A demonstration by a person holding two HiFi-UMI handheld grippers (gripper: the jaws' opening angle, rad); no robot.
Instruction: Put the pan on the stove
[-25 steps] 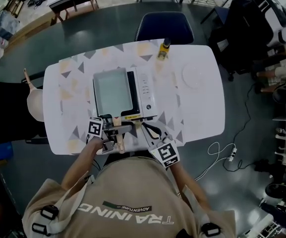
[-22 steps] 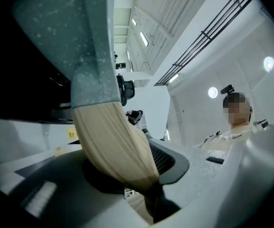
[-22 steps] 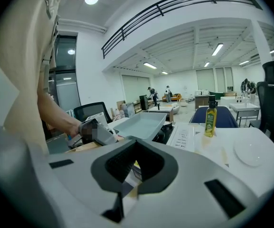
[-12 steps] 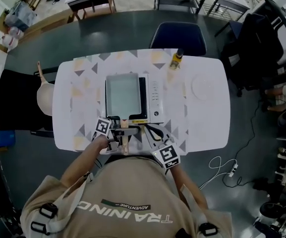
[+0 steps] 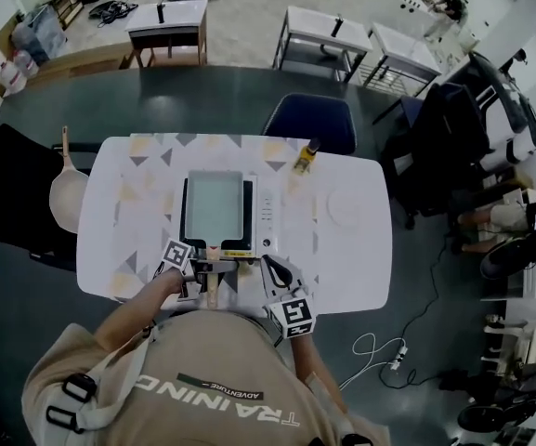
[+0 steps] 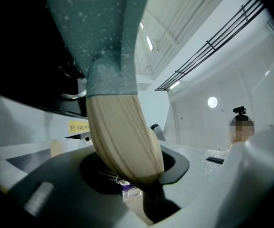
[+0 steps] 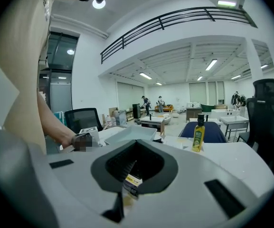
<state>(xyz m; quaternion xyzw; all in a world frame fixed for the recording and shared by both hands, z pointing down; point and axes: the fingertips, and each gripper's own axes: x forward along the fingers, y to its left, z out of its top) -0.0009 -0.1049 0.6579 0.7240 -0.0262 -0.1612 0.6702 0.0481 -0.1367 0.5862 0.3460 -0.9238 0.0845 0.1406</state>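
A grey square pan (image 5: pixel 214 204) rests on the white tabletop stove (image 5: pixel 264 214) in the middle of the table. Its wooden handle (image 5: pixel 211 286) sticks out over the near table edge. My left gripper (image 5: pixel 196 272) is shut on that handle. In the left gripper view the pale handle (image 6: pixel 122 137) runs between the jaws, with the speckled pan body (image 6: pixel 99 32) above. My right gripper (image 5: pixel 279 275) hovers just right of the handle by the stove's front corner, jaws together and holding nothing. In the right gripper view (image 7: pixel 136 163) the pan (image 7: pixel 129 133) lies ahead to the left.
A yellow oil bottle (image 5: pixel 305 156) and a white plate (image 5: pixel 346 208) stand right of the stove on the patterned table (image 5: pixel 137 240). A blue chair (image 5: pixel 309 124) is at the far side. A black chair at the left carries a pale round paddle (image 5: pixel 63 198).
The head camera has shifted and now takes in more of the room. The pan stays on the stove, with both grippers still at its handle end.
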